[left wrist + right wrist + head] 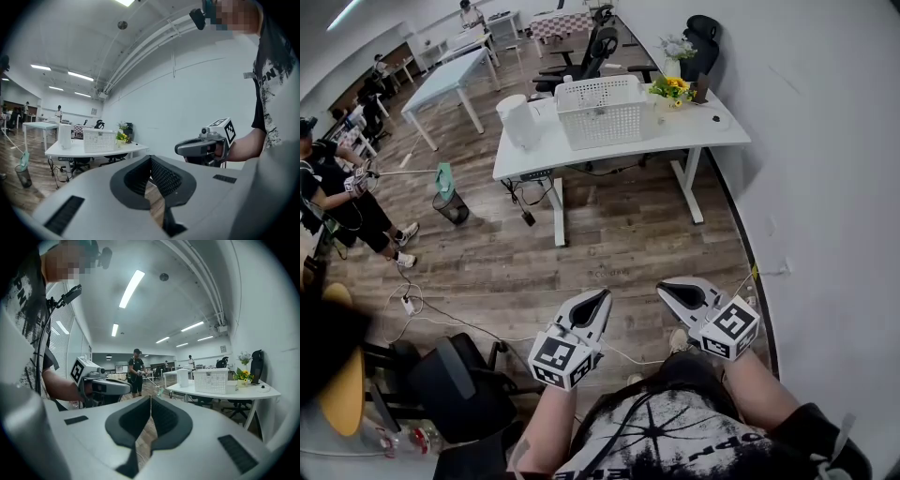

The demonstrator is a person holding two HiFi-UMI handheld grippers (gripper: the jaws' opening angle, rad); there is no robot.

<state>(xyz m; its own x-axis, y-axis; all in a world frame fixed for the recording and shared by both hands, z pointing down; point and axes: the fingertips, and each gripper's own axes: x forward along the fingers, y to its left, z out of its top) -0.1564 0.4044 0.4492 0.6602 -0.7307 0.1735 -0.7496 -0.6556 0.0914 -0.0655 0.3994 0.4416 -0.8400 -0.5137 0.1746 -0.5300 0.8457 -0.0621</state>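
Head view: left tongs [600, 296], right tongs [667, 289] both pressed together, empty, above floor [581, 253]; shoe [679, 339] partly hidden.

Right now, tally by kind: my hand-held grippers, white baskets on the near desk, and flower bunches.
Hand-held grippers (left hand-held gripper, right hand-held gripper): 2
White basket: 1
Flower bunches (yellow flowers, white flowers): 2
Total: 5
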